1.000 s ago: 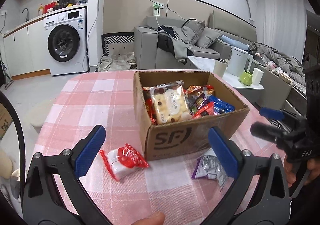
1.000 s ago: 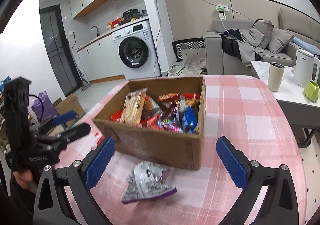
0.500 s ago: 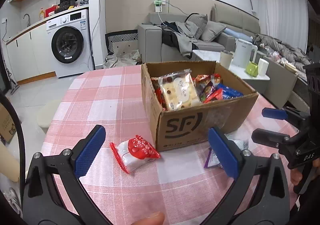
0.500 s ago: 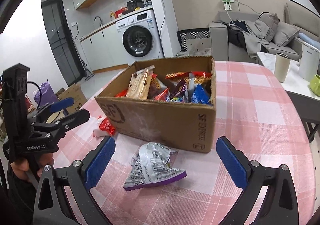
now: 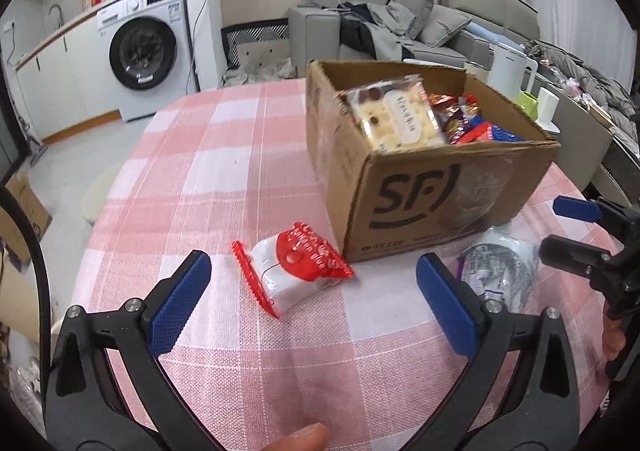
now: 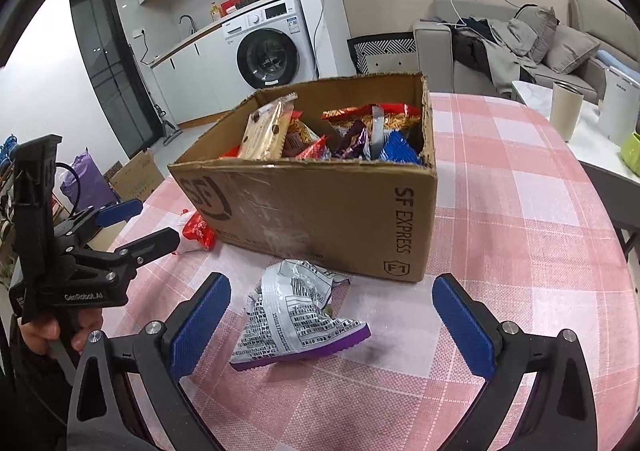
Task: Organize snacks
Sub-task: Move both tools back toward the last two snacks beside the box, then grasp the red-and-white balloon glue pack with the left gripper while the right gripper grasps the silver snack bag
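**Both claws wide open, two snacks lying outside the box**

The left gripper [image 5: 312, 301] was spread wide with nothing in it, blue pads hovering low over the pink checked tablecloth [image 5: 208, 155]. A fingertip [image 5: 298, 439] showed at the bottom edge of the left wrist view. Right between and just past the pads lay the red-and-white pack [image 5: 294, 267], flat on the cloth, its far end pretty much touching the near corner of the box [image 5: 436, 203].

The right gripper [image 6: 332, 325] was just as wide open and empty too. The silver bag [image 6: 298, 317] with the purple edge sat crumpled on the cloth between its pads, just in front of the box's long side, near it but not clearly touching.

The box itself was cardboard, SF logo on the side, standing upright in the middle of the table and stuffed with snacks [image 6: 340, 131]: a pale cookie pack leaning on end, plus red, purple and blue wrappers.

Further out, each camera caught the other gripper off to the side. Behind the table stood a washing machine [image 6: 268, 47] and a grey sofa [image 6: 520, 39] piled with clothes.
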{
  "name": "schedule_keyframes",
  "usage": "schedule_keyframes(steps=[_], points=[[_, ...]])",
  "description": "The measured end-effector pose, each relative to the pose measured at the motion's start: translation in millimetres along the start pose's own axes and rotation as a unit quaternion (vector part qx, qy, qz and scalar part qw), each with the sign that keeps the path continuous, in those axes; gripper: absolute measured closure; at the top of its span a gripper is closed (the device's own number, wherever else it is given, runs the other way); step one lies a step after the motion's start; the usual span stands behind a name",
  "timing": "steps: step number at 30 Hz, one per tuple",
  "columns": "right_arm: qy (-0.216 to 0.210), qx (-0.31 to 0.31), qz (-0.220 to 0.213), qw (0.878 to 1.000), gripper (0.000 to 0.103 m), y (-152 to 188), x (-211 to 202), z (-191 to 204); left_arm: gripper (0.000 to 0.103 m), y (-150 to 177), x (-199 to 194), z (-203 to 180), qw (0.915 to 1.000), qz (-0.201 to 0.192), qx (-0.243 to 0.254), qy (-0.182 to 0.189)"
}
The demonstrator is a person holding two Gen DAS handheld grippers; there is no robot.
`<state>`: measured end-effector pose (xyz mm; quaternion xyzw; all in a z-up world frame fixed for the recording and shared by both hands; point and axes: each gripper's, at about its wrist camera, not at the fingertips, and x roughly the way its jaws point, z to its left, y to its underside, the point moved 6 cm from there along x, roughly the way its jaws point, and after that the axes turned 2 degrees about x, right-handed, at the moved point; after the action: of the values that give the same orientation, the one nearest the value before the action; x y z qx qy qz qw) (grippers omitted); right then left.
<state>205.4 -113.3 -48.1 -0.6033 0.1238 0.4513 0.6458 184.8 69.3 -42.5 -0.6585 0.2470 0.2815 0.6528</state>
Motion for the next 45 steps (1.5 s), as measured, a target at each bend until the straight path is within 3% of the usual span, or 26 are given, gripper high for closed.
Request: schedule_keyframes(steps=[20, 25, 30, 45], points=[[0.000, -0.001, 0.061, 0.998, 0.000, 24.8, 42.2, 17.6, 0.001, 12.5, 51.5, 31.0, 0.9983, 0.042, -0.039, -0.014], [-0.001, -0.003, 0.058, 0.998, 0.002, 27.5, 47.0, 20.2, 0.001, 14.8, 61.6, 36.2, 0.9975, 0.046, -0.051, -0.020], [-0.005, -0.006, 0.063, 0.998, 0.019, 31.0, 52.1, 24.6, 0.001, 14.0, 72.4, 38.6, 0.9970, 0.049, -0.058, -0.020], [-0.028, -0.017, 0.061, 0.998, 0.038, 31.9, 48.4, 21.4, 0.001, 11.0, 91.5, 50.9, 0.9951, 0.063, -0.072, -0.023]])
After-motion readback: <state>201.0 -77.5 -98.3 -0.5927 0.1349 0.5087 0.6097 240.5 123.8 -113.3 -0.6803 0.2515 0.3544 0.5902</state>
